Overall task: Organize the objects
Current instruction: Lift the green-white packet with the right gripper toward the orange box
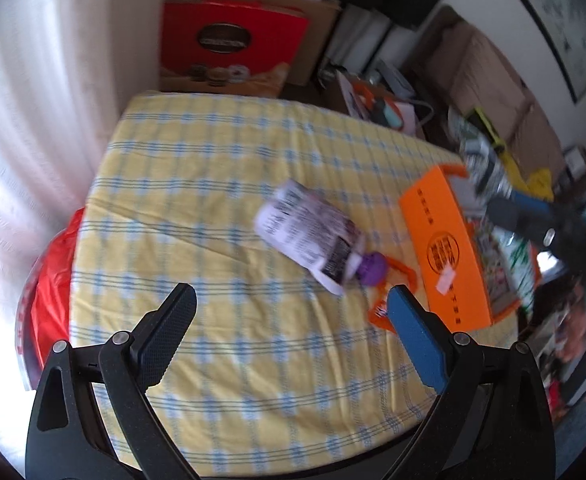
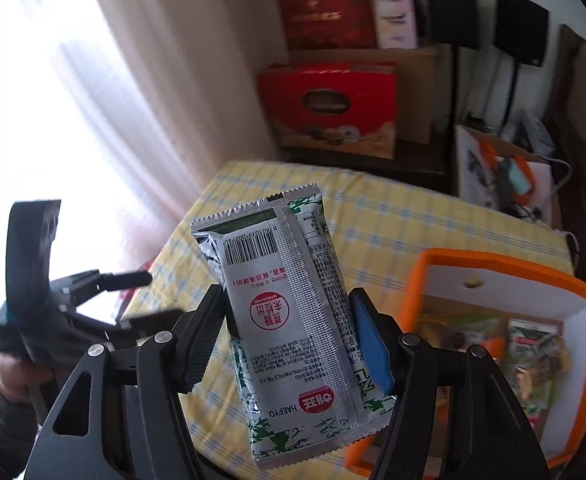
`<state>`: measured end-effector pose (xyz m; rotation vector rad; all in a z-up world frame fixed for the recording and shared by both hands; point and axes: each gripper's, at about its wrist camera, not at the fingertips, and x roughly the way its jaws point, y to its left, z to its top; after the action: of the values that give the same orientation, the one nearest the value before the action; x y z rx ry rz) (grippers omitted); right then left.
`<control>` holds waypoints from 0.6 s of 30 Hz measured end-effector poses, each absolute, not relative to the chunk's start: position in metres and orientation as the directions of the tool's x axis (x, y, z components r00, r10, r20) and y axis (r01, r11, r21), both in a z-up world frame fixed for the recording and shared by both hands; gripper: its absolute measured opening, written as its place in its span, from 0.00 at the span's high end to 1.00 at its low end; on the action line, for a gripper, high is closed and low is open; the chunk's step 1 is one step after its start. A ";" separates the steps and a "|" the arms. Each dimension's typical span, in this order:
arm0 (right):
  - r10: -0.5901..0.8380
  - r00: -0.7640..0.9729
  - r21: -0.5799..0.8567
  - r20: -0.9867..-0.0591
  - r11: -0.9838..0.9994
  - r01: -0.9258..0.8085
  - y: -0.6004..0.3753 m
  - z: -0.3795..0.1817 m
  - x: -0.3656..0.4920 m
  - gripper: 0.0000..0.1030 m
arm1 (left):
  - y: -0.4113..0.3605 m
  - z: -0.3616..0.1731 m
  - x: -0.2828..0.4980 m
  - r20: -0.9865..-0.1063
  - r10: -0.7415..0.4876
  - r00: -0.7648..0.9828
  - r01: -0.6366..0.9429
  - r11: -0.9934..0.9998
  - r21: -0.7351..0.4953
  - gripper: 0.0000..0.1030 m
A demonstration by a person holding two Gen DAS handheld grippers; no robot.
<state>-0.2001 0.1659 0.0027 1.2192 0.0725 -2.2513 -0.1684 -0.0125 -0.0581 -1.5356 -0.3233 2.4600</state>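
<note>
My right gripper [image 2: 285, 312] is shut on a silver and green seaweed snack packet [image 2: 289, 320], held upright above the yellow checked table [image 2: 393, 216], left of the orange box [image 2: 505, 268]. In the left wrist view the same packet [image 1: 483, 160] shows over the orange box [image 1: 445, 240] at the right. My left gripper [image 1: 289, 300] is open and empty above the table [image 1: 213, 200]. A white pouch with a purple cap [image 1: 313, 232] lies on the cloth ahead of it, beside the box. The left gripper also shows at the left of the right wrist view [image 2: 145, 296].
The orange box holds several snack packets [image 2: 533, 348]. An orange strap [image 1: 397, 276] lies by the pouch. A red bag [image 1: 53, 280] sits off the table's left edge. Red gift boxes [image 1: 233, 40] and cardboard boxes stand behind the table, with a curtain [image 1: 33, 100] at left.
</note>
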 end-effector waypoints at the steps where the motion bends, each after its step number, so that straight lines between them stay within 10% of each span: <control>1: -0.454 -0.425 0.215 -0.783 -0.839 0.501 0.171 0.005 -0.199 0.37 | -0.006 -0.059 -0.168 -0.854 0.303 -0.423 -0.080 -0.951 -0.298 0.07; 18: -0.423 -0.480 0.241 -0.768 -0.886 0.395 0.247 0.013 -0.202 0.37 | 0.089 -0.100 -0.161 -0.902 0.250 -0.351 -0.221 -0.959 -0.179 0.08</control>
<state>-0.2017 0.2467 0.0127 1.2357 -0.0424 -2.3565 -0.1613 0.0894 -0.1002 -1.5899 -0.0370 2.3701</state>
